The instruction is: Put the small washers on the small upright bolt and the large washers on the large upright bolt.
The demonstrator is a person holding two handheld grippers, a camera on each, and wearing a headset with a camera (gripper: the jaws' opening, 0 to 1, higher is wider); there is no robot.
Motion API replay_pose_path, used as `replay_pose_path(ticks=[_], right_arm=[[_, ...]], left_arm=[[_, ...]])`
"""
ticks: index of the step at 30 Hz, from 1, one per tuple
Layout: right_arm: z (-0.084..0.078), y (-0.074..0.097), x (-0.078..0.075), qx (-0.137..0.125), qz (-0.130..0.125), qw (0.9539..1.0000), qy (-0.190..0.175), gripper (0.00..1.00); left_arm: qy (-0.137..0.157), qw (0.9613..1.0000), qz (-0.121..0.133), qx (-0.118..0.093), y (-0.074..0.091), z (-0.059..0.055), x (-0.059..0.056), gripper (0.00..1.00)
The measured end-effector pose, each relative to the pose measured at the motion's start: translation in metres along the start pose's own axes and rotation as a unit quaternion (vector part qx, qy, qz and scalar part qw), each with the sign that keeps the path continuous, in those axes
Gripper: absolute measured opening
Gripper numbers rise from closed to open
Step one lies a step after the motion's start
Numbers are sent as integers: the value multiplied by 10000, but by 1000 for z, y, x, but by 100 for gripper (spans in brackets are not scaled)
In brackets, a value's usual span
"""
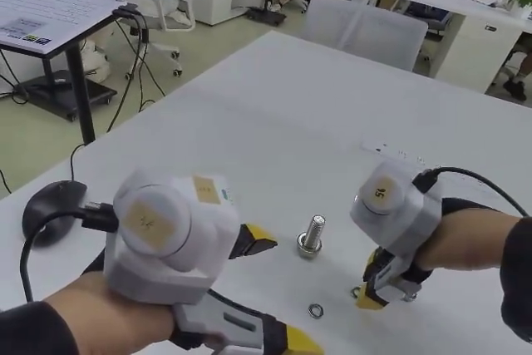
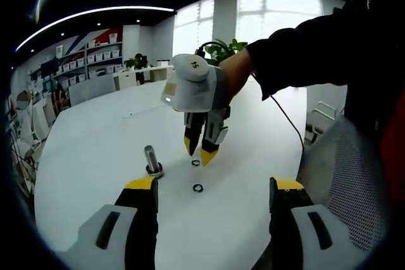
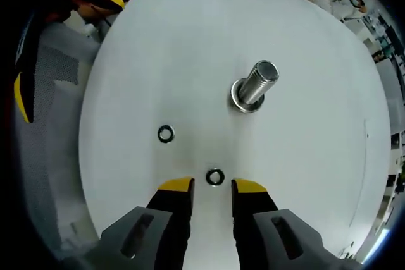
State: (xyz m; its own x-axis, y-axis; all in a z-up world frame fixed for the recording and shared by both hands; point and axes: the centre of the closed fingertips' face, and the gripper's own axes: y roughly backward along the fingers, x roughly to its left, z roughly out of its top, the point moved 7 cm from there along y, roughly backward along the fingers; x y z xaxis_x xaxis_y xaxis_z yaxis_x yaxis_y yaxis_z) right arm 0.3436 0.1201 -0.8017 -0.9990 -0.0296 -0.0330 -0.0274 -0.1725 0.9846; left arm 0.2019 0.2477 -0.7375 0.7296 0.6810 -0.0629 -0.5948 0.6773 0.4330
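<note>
So right now the right gripper (image 3: 212, 185) is pointing straight down at the table (image 3: 190, 42) and lining up on a washer (image 3: 215, 176). Its jaws are sitting a little apart with nothing between them. The washer is lying flat just past the tips, in line with the gap. To me this is the pick-up step, with the washer not grabbed yet.

A second washer (image 3: 166, 133) is lying flat near the first one. A bolt (image 3: 256, 86) is standing upright on the table, apart from both washers. I'm seeing one bolt and can't tell whether it counts as the small or the large one. The ring at its foot could be its head or a washer, too small to call.

The left gripper (image 2: 215, 184) is hovering over the near side of the table, jaws spread wide and carrying nothing.

Next move, I reckon, is getting the right tips down on either side of the washer and squeezing on its rim. It's thin and lying flat on a smooth top, so it's probably going to skid or flip unless the pinch is low and square. After that it's going over the bolt, hole centred on the thread top.
</note>
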Motion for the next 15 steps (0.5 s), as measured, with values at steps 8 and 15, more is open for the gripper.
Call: replay_pose_path(ticks=[8, 15], right_arm=[[1, -3, -3, -18, 20, 10000, -13, 23], [-1, -6, -5, 3, 37, 10000, -22, 22]], left_arm=[[13, 10000, 0, 0, -1, 0, 1, 71], [19, 10000, 2, 3, -1, -1, 1, 71]])
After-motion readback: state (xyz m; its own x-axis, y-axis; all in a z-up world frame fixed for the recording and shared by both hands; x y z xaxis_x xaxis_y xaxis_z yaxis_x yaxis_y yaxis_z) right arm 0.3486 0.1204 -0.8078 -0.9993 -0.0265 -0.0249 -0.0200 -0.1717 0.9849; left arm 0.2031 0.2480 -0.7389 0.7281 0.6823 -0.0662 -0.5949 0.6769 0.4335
